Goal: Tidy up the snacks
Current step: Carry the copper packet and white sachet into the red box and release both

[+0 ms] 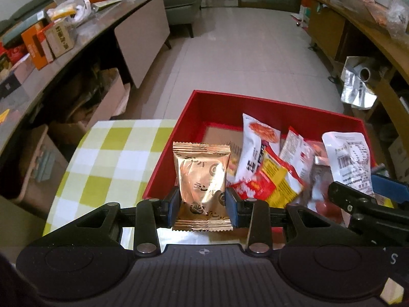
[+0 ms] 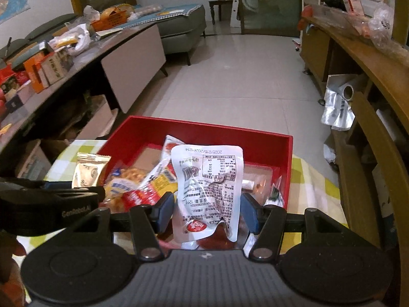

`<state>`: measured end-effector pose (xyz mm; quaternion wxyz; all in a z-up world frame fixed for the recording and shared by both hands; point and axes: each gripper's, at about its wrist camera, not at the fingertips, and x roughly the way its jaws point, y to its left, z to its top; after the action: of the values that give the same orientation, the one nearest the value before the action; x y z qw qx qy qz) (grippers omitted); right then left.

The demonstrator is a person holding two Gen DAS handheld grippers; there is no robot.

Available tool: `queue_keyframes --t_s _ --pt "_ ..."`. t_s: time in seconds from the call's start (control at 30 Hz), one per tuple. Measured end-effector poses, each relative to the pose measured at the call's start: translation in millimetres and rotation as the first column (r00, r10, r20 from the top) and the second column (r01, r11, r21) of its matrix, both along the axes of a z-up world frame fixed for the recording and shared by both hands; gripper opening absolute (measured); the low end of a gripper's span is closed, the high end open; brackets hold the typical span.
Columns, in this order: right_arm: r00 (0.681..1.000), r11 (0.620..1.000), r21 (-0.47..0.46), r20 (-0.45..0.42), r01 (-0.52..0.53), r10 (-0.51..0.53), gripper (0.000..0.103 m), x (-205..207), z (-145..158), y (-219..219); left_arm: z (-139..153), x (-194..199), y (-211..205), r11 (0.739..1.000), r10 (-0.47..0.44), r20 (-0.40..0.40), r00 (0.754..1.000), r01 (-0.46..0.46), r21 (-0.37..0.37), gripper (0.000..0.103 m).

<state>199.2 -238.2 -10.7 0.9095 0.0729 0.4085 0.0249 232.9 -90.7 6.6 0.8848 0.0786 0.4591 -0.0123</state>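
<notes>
Right now both grippers are grasping snacks at the near side of the red box (image 1: 255, 101), which sits on a table covered by a yellow-and-white checked cloth (image 1: 112, 153). From the left wrist camera, the left gripper (image 1: 203, 206) has its 2 blue pads pressed against the sides of a gold foil packet (image 1: 202, 179), held upright just in front of the box's near-left corner, above the cloth rather than inside the box. From the right wrist camera, the right gripper (image 2: 205, 211) is clamped on a white pouch (image 2: 208, 186) printed with small text and a barcode, its red round logo toward the near end; the pouch hangs over the near part of the box interior. Inside the box lie several other packets: a red-and-yellow packet (image 1: 271, 181) near the middle, a white packet with a red picture (image 1: 255, 140) leaning toward the far left, and a packet of yellow snacks (image 2: 125, 181) at the near left. Cardboard shows on the box floor at the far left.
</notes>
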Motion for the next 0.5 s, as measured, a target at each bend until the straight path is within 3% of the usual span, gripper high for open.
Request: queue_keyframes --t_s 0.1,0.17,0.23,0.27,0.37,0.5 --pt "1.0 1.0 -0.003 -0.001 0.017 -0.017 0.067 10 -9 -3 -8 10 -3 1.0 -0.001 -0.012 1.0 0.001 0.003 0.048" --pt "1.0 1.0 0.008 -0.002 0.01 -0.01 0.073 14 -12 -3 -12 14 -5 1.0 -0.012 -0.018 1.0 0.012 0.006 0.049" --pt "1.0 1.0 0.01 0.0 0.012 -0.012 0.08 16 -15 -4 -13 16 -8 0.999 -0.01 -0.002 1.0 0.01 0.03 0.072" --pt "1.0 1.0 0.006 0.001 0.012 -0.012 0.08 17 -15 -4 -13 15 -9 0.999 -0.011 0.007 1.0 0.011 0.042 0.077" --pt "1.0 1.0 -0.014 0.007 0.019 -0.019 0.081 16 -13 -2 -13 14 -10 0.998 -0.021 0.012 1.0 0.021 0.063 0.079" --pt "0.999 0.999 -0.037 0.016 0.038 -0.037 0.084 6 -3 -3 -8 11 -4 0.999 -0.02 0.003 1.0 0.02 0.035 0.08"
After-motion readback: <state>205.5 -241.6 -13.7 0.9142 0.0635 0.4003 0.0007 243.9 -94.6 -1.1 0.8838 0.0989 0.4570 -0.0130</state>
